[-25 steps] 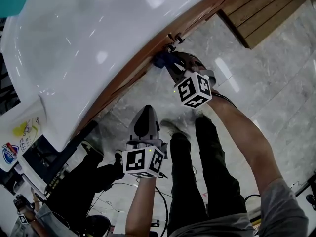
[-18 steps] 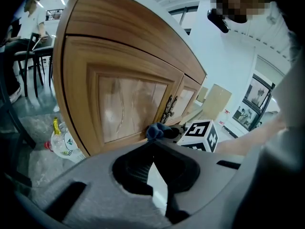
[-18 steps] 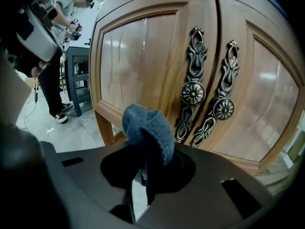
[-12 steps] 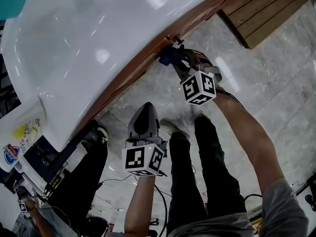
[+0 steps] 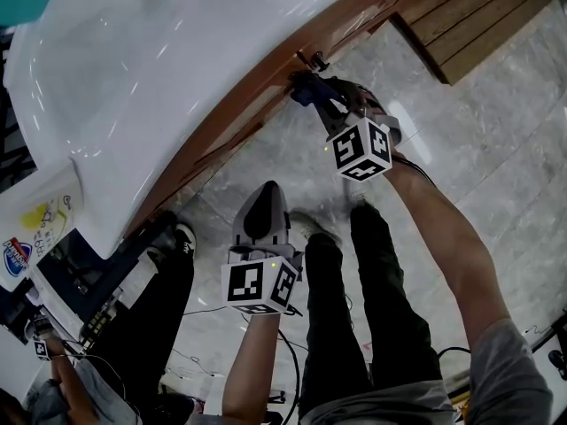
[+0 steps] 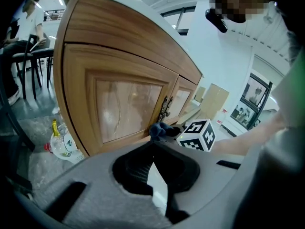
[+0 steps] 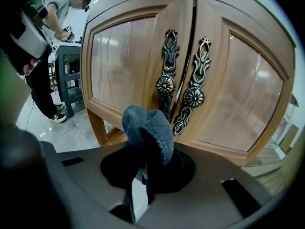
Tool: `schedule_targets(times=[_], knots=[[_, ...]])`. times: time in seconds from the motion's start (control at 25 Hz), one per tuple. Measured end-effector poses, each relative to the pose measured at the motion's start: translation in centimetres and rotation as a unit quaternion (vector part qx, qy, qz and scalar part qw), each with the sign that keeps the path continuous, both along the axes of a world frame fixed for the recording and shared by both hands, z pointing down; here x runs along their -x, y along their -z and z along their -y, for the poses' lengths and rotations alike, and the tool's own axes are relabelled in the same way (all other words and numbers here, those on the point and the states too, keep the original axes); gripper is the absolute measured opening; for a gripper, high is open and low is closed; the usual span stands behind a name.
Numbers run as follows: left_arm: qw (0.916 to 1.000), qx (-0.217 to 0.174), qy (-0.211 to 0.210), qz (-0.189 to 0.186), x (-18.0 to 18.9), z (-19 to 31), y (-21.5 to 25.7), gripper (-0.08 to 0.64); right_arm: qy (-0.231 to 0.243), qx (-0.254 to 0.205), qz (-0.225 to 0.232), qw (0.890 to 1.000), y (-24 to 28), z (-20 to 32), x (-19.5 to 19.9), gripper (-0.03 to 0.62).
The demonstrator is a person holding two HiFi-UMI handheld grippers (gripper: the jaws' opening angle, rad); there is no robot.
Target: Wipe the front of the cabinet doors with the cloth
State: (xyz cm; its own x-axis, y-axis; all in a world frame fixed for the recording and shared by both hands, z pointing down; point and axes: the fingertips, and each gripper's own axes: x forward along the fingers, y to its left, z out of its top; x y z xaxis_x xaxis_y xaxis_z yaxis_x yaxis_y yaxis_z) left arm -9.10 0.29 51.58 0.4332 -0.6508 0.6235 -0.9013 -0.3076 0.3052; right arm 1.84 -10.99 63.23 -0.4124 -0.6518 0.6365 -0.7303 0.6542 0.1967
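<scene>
The right gripper's (image 7: 143, 140) jaws are clenched on a bunched blue fleecy cloth (image 7: 148, 124), held close before the brown wooden cabinet doors (image 7: 121, 66), just below their ornate dark metal handles (image 7: 165, 84). The left gripper's (image 6: 153, 146) jaws are pressed together, empty, farther back from the doors.

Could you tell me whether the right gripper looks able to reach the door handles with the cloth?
Probably yes: the right gripper, shut on the cloth, faces the handles with nothing between them.
</scene>
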Motion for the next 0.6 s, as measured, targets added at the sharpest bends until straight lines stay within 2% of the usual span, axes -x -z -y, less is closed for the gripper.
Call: schedule_targets(times=[0.16,0.6], knots=[[1.0,-0.008,0.0,0.001,0.3,-0.1,0.8,0.008,-0.008,-0.002,0.012,1.0,0.9,-1.0,0.2,0.058],[0.9997,-0.025,-0.005,-0.002,0.5,-2.5,5.3,0.008,-0.079,0.006,0.067,0.995,6.7,-4.8,-1.5,0.058]])
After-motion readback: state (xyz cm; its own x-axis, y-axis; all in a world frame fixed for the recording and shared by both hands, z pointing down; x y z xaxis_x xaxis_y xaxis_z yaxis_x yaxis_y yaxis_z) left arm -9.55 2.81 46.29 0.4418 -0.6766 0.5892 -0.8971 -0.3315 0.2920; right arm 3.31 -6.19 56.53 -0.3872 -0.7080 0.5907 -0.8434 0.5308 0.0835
